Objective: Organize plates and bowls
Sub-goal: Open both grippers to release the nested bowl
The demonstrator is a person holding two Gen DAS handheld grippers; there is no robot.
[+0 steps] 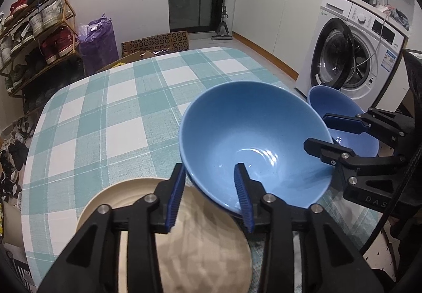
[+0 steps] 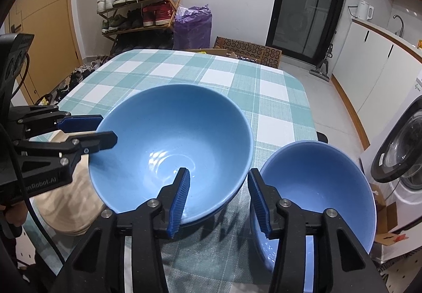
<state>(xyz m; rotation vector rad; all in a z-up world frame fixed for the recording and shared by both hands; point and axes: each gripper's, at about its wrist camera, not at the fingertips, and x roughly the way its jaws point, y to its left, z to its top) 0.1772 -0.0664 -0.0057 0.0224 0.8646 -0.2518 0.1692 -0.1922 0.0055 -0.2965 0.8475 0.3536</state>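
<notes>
The left gripper (image 1: 211, 195) stands parted, its jaws straddling the near-left rim of the large bowl (image 1: 253, 145) without clear squeeze: one blue pad inside the bowl, the other outside, over the plate. The right gripper (image 2: 219, 198) is likewise parted, straddling the bowl's right rim, one pad inside, the other in the gap beside the small bowl (image 2: 316, 182); whether either pad presses the wall I cannot tell.

The large bowl is glossy sky blue, wide and deep, tipped slightly, with nothing in it. In the right wrist view it sits at centre, the small bowl at 4 o'clock just beside it, near the table's right edge, also with nothing inside.

A beige plate (image 1: 197, 240) lies at 8 o'clock of the large bowl, its edge tucked under the bowl's side.

All rest on a table (image 1: 105, 119) with a teal-and-white checked cloth. The grippers reach in from opposite sides, left from 9, right from 3.
</notes>
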